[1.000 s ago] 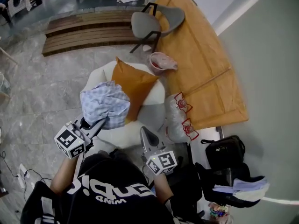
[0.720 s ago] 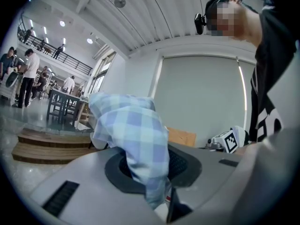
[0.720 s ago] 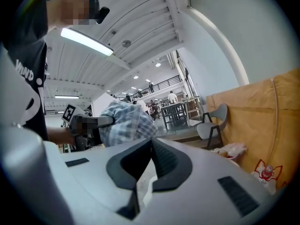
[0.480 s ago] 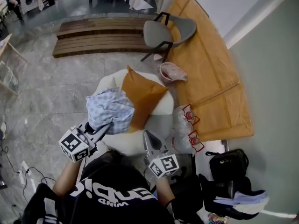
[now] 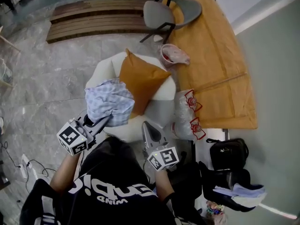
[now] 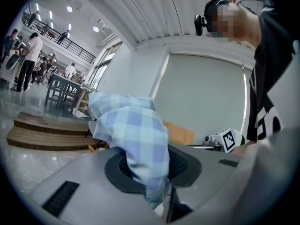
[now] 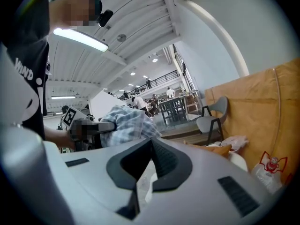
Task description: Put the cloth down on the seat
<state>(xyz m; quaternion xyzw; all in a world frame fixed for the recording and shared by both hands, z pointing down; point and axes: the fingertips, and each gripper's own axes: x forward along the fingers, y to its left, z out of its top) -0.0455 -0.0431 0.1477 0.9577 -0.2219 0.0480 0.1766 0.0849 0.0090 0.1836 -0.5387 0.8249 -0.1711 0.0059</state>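
Below me on the grey floor [image 5: 56, 83], a white seat [image 5: 101, 71] is carrying an orange cushion [image 5: 140, 81]. Over its near left edge I am holding the bunched blue checked cloth [image 5: 108, 102], my left gripper [image 5: 104, 121] pinching it. My right gripper [image 5: 146, 124] is hovering nearby, jaws pressed together, empty.

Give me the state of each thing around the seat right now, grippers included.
cloth: bunched, clamped in the left gripper, held over the seat's near edge.
left gripper: jaws shut on the cloth.
right gripper: jaws together, empty.
orange cushion: propped up on the seat.
seat: cushion on it, near part bare.
grey chair: upright, nobody on it.
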